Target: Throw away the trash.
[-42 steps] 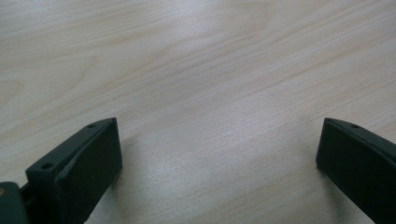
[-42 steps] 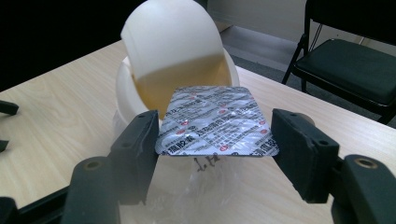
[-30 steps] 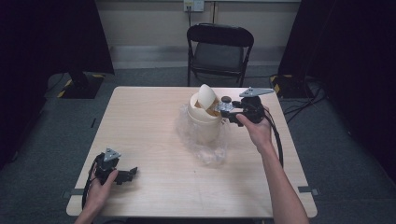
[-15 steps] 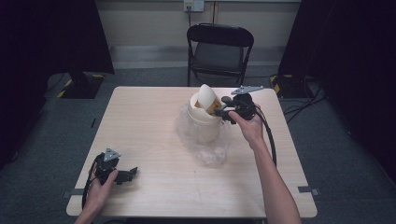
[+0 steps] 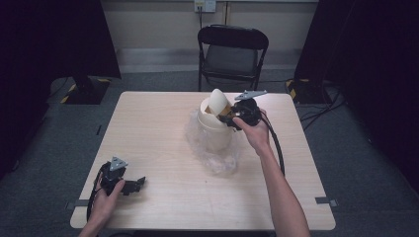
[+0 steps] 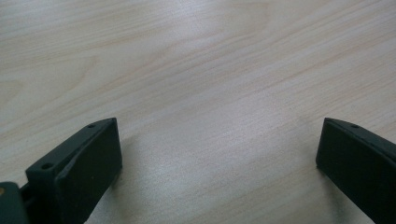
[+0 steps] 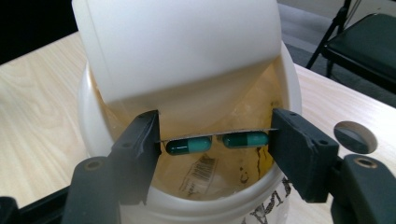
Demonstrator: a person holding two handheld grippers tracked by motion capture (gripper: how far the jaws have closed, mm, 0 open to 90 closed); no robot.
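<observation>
The right tool (image 7: 215, 140) grips a strip of blister pack (image 7: 217, 141) by its two ends, jaws closed partway on it. The strip lies level, its long axis running jaw to jaw, two green capsules end to end along it. It hangs over the open mouth of a white tub (image 5: 214, 129), near the surface's far edge; the tub's flap lid (image 7: 182, 46) is tipped up. What looks like clear plastic wrap (image 5: 220, 160) surrounds the tub. The left tool (image 6: 219, 158), jaws wide and empty, rests near the near left corner of the surface (image 5: 163, 128).

We see a black chair (image 5: 232, 52) behind the wooden table (image 5: 158, 128), and crinkly clear plastic (image 5: 217, 159) lying on it.
</observation>
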